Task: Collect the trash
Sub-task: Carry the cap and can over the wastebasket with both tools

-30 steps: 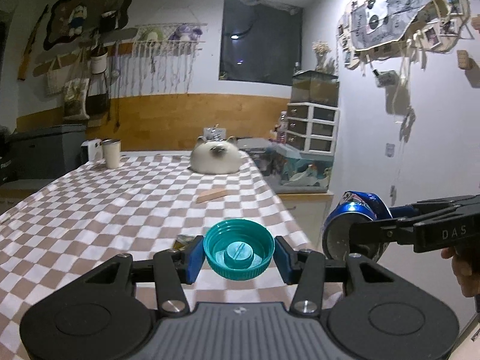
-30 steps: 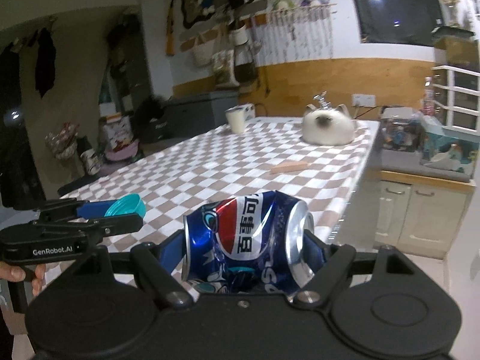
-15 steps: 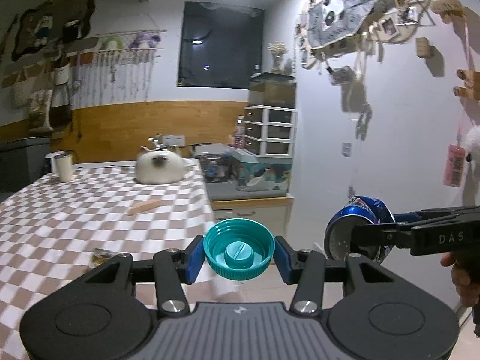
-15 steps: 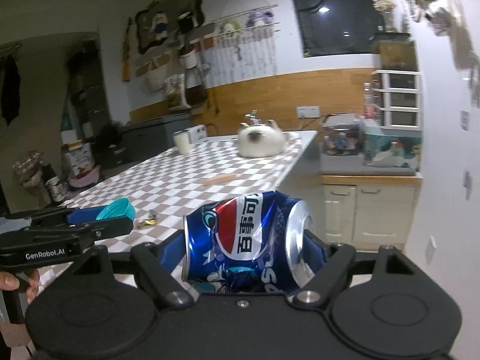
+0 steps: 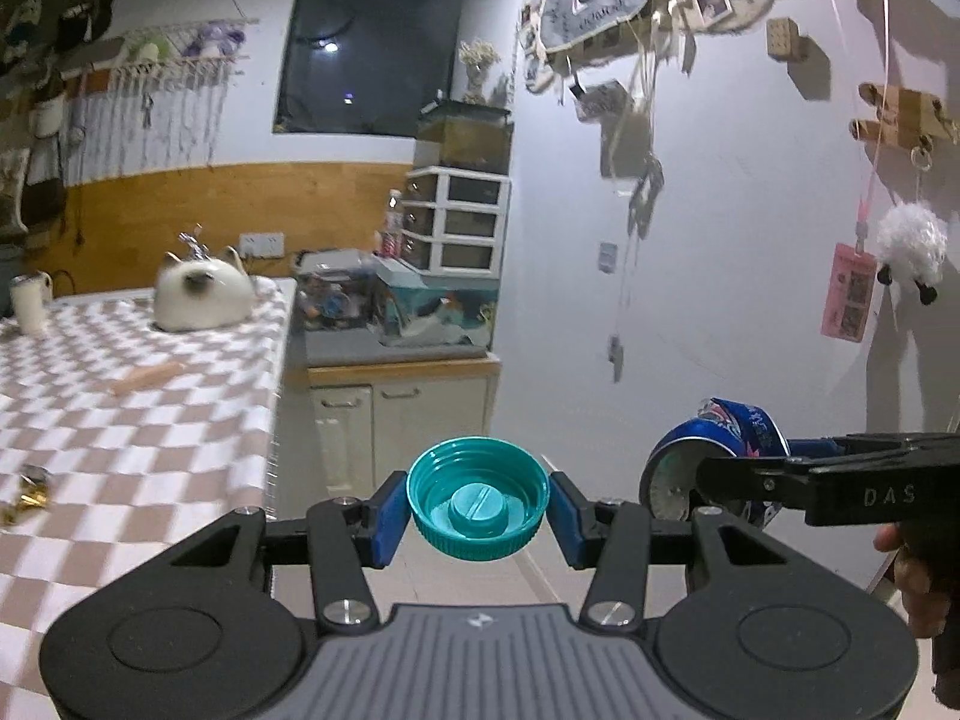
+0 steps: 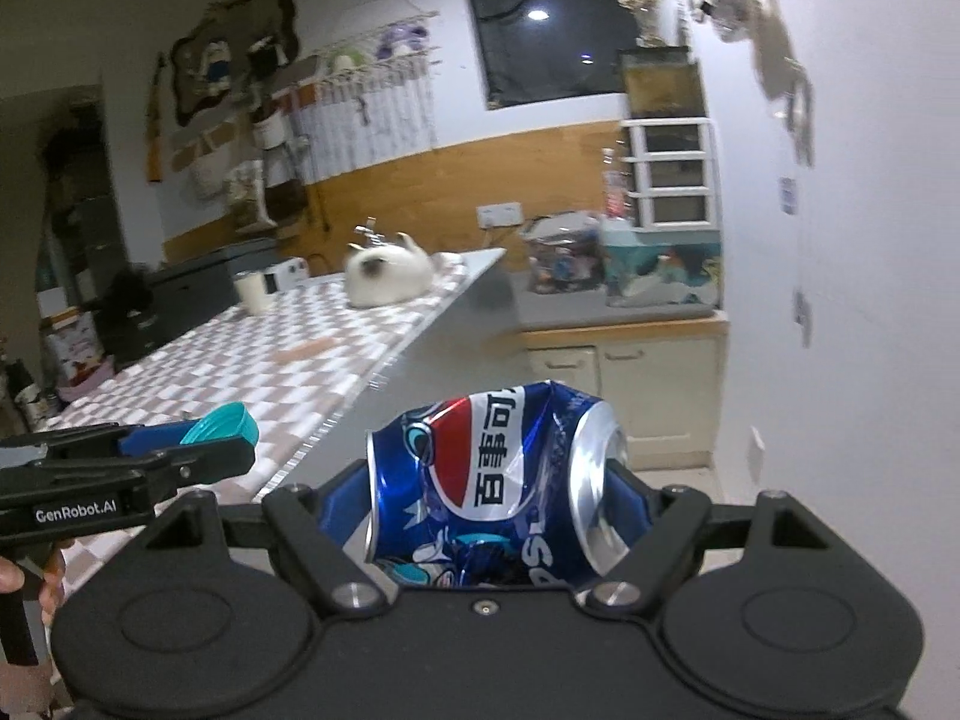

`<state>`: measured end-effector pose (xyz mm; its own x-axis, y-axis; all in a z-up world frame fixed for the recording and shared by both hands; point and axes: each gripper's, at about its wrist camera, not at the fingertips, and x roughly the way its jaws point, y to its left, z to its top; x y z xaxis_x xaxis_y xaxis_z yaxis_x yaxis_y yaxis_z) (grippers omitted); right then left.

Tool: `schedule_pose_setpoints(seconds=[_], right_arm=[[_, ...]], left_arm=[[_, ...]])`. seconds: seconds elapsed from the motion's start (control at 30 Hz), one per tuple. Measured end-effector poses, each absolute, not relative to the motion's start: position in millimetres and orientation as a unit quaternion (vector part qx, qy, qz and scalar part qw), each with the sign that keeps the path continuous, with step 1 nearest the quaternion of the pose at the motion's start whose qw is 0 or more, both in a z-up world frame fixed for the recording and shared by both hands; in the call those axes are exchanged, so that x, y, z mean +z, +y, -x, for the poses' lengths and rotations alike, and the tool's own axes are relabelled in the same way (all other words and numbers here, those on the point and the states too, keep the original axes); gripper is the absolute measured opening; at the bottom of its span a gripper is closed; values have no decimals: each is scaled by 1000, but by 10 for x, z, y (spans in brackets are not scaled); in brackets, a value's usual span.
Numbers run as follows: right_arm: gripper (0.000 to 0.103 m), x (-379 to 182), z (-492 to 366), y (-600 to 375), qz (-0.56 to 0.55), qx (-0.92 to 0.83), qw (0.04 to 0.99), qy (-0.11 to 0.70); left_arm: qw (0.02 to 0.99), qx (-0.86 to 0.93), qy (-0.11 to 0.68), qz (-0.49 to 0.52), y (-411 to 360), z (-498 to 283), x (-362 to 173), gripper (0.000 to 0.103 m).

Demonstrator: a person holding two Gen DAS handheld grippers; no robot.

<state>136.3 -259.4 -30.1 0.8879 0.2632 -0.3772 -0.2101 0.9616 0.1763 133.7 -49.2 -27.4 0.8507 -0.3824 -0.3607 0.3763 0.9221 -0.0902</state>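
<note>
My left gripper [image 5: 477, 507] is shut on a teal bottle cap [image 5: 477, 498], its hollow side facing the camera, held off the table's right edge over the floor. My right gripper [image 6: 487, 501] is shut on a crushed blue Pepsi can [image 6: 492, 492], lying sideways between the blue pads. In the left wrist view the can [image 5: 711, 456] and the right gripper show at the right. In the right wrist view the cap [image 6: 222, 423] and the left gripper show at the left. A small gold wrapper [image 5: 27, 489] lies on the checked table [image 5: 120, 420].
On the table are a white cat-shaped ornament [image 5: 201, 291], a cup [image 5: 27, 300] and a wooden stick [image 5: 147, 375]. Beyond the table's edge stands a low cabinet [image 5: 396, 408] with boxes and a drawer unit [image 5: 459, 222]. A white wall with hanging decorations runs along the right.
Both grippers have swung to the right, away from the table and toward the cabinet and wall, sinking slightly. The cap and the can stay gripped as before.
</note>
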Motion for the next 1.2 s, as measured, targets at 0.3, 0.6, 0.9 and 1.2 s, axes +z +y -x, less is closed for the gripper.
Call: schedule_pose_setpoints(seconds=[0.3,0.6,0.9,1.2], right_arm=[[80,-623,-1404,-3019,-81,77,967,227],[80,-1046,-1697,-3317,-104,37,959,261],[80,-1685,-2241,-3448,-121,14,940,319],[80,-2350,-2886,-3305,-140,18,916,376]], left_arm=[[949,-220,225,17,-954,-1652,-554,50],[933,-228,278,16,-1358,-2164,-1082,50],[918,-206,336,31,-1457,-2757,-1788,50],[900,-174,396,55,-1360,-3315,-2620,50]])
